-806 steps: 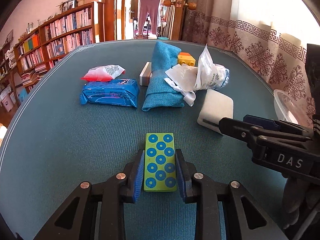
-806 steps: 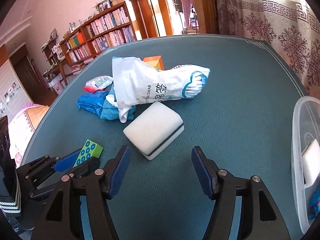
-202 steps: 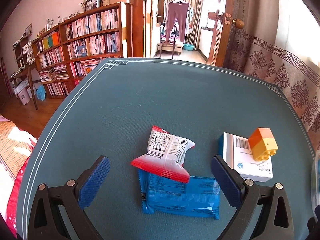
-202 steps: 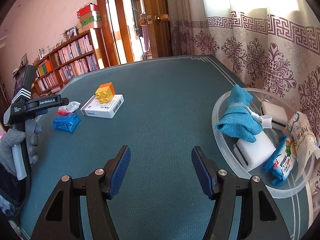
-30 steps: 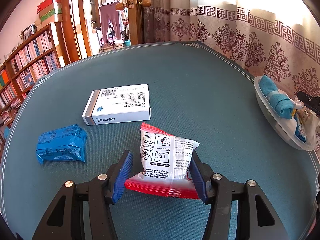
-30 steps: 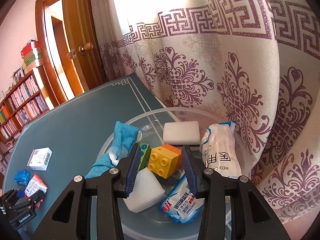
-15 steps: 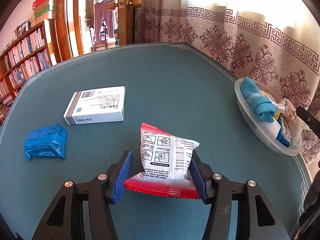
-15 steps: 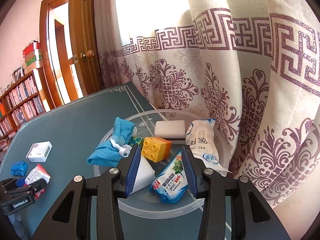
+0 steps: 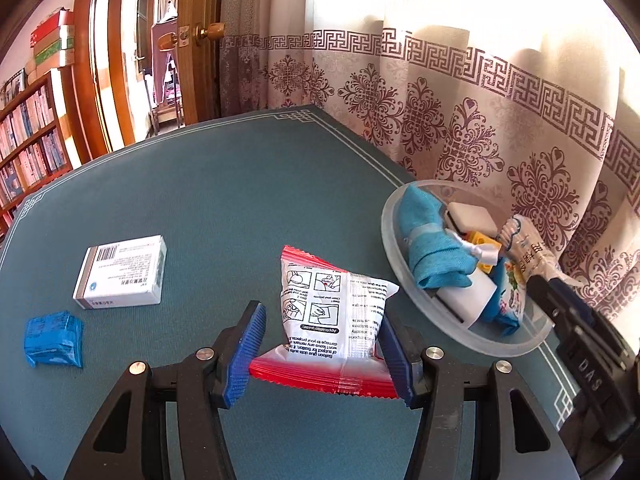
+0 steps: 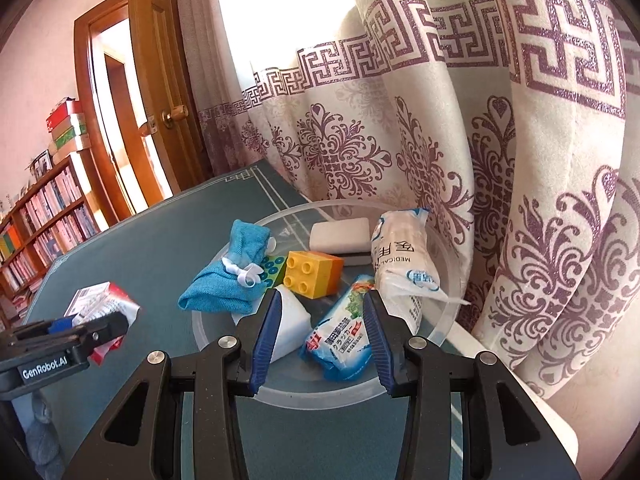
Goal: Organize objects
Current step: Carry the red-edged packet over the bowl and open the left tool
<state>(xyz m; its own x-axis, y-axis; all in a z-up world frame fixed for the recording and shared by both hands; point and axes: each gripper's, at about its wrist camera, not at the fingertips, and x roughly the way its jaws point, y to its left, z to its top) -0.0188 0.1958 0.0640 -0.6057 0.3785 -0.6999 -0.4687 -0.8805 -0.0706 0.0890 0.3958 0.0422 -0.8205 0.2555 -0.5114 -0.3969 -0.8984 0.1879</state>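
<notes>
My left gripper (image 9: 320, 344) is shut on a red-and-white packet (image 9: 332, 312), held above the green table left of the clear round bowl (image 9: 516, 350). In the right wrist view my right gripper (image 10: 322, 320) hovers open over the bowl's (image 10: 320, 394) near rim with nothing between its pads. The yellow-orange brick (image 10: 312, 274) lies in the bowl beside a blue cloth pouch (image 10: 232, 276), a white sponge (image 10: 340, 234), a cotton swab bag (image 10: 404, 256) and a blue-green packet (image 10: 340, 340). The left gripper's packet (image 10: 108, 308) shows at the left.
A white medicine box (image 9: 124, 272) and a blue packet (image 9: 54, 338) lie on the table (image 9: 240, 200) at the left. A patterned curtain (image 10: 520, 200) hangs right behind the bowl. The table's right edge runs close by the bowl. A door and bookshelves stand beyond.
My left gripper has carried the packet up and toward the bowl, which now looms nearer. My right gripper has drawn back from the bowl, leaving the brick lying inside.
</notes>
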